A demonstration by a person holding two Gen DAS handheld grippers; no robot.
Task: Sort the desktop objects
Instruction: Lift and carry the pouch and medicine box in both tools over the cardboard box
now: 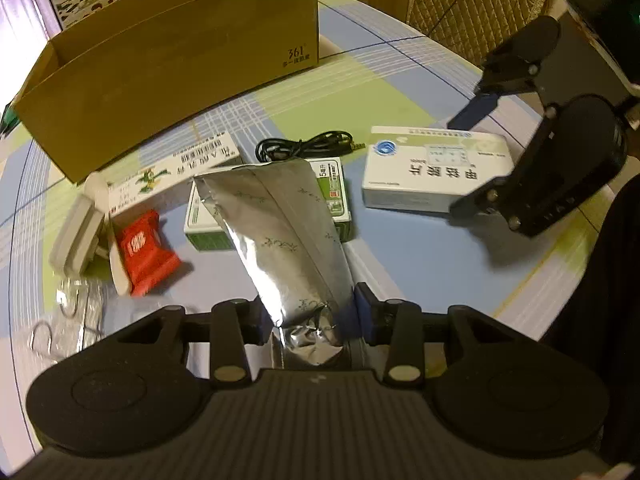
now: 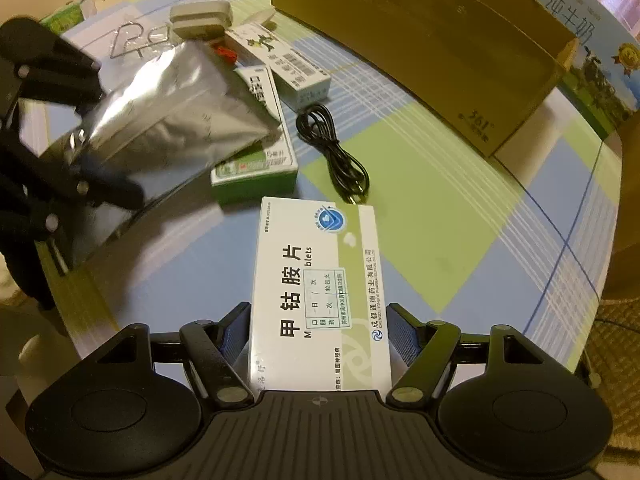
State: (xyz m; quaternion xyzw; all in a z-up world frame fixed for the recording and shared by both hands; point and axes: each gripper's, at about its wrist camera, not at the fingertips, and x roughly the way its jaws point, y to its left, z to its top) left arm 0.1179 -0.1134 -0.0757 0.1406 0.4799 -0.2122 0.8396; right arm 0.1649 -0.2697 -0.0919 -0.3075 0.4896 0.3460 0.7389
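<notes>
Left wrist: claw (image 1: 310,312) pinching pouch (image 1: 280,232) (tilted)

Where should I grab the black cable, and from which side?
Grip the black cable across its bundled middle, coming from above with fingers across the strands. It lies flat and loosely coiled on the tablecloth, clear of the green box, so a top pinch probably gathers most strands; the plug end offers little.

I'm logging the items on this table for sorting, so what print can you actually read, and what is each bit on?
"361°": cardboard box, small line beneath too small to read.
"甲钴胺片", "成都通德药业有限公司", "blets": white medicine box between the right gripper fingers.
"纯牛奶": milk carton.
Barcode box, green box, red packet, and silver pouch in the left gripper: print too blurred.
</notes>
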